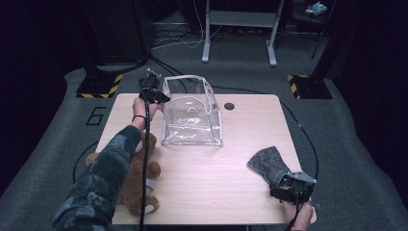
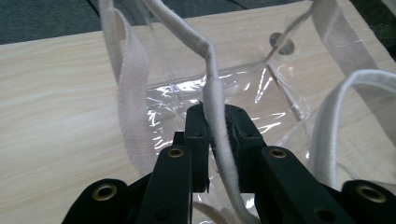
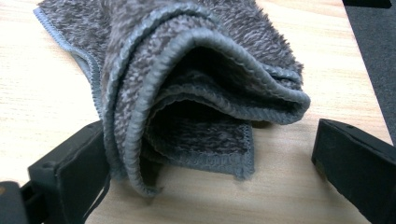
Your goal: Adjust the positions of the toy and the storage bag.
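Observation:
A clear plastic bag with white trim and straps stands upright and open at the table's back middle. My left gripper is at the bag's left top edge. In the left gripper view the left gripper is shut on the bag's white corded rim, which runs up between the pads. A folded grey towel lies at the front right. My right gripper is just behind it, open. In the right gripper view the towel sits between the wide jaws of the right gripper, against the left one and apart from the right one.
A brown teddy bear lies at the table's front left, under the left forearm. A round cable hole is in the table behind the bag. The right hand rests at the front edge. Dark floor and stands surround the table.

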Demonstrator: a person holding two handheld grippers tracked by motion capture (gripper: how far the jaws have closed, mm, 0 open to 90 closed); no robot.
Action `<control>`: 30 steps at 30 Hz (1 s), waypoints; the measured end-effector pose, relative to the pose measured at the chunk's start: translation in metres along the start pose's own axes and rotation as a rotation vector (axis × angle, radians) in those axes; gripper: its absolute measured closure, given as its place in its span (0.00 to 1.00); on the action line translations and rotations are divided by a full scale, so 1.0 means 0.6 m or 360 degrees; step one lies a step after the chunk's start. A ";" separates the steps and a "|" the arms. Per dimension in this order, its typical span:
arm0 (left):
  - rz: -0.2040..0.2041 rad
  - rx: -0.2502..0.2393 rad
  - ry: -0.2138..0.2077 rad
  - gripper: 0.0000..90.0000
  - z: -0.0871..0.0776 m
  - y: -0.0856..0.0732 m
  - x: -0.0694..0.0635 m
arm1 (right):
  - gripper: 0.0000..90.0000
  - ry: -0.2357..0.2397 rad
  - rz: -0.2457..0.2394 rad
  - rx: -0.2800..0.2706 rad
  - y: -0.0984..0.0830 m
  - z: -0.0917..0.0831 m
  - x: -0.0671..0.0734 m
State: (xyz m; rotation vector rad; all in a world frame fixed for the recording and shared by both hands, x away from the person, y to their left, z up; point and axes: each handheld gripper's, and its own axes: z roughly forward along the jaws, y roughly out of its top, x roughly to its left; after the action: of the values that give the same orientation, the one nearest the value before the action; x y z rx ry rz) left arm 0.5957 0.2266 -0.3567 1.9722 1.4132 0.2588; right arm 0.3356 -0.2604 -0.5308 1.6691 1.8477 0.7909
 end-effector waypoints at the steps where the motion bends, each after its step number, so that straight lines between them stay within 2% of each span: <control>1: -0.0015 -0.0004 -0.0015 0.89 0.000 -0.002 -0.003 | 0.00 0.0000 0.0003 0.0000 0.000 0.000 0.000; 2: 0.0010 -0.0006 -0.0015 0.90 0.000 -0.002 -0.005 | 0.00 0.0000 0.0003 0.0000 0.000 0.000 0.000; 7: 0.0046 -0.0009 -0.0029 0.91 -0.003 -0.005 -0.011 | 0.01 0.0002 0.0001 0.0000 0.000 0.000 0.000; 11: 0.0039 -0.0024 -0.0072 0.92 -0.003 -0.009 -0.015 | 0.01 0.0002 0.0000 0.0000 0.000 0.000 0.000; 12: 0.0060 -0.0024 -0.0077 0.92 -0.003 -0.009 -0.016 | 0.01 0.0002 0.0000 0.0000 0.000 0.000 0.000; 22: 0.0097 -0.0031 -0.0167 0.94 -0.006 -0.017 -0.026 | 0.01 0.0011 0.0007 0.0004 0.000 -0.001 0.000; 25: 0.0130 -0.0032 -0.0192 0.94 -0.006 -0.019 -0.030 | 0.02 0.0013 0.0022 0.0001 0.000 -0.001 0.000; 30: 0.0161 -0.0034 -0.0233 0.94 -0.008 -0.024 -0.043 | 0.01 0.0071 0.0033 0.0009 0.002 -0.004 -0.007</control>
State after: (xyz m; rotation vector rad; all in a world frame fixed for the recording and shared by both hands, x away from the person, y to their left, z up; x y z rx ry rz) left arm 0.5724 0.2080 -0.3567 2.0053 1.2155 0.1700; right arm 0.3352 -0.2645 -0.5282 1.6894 1.8672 0.8390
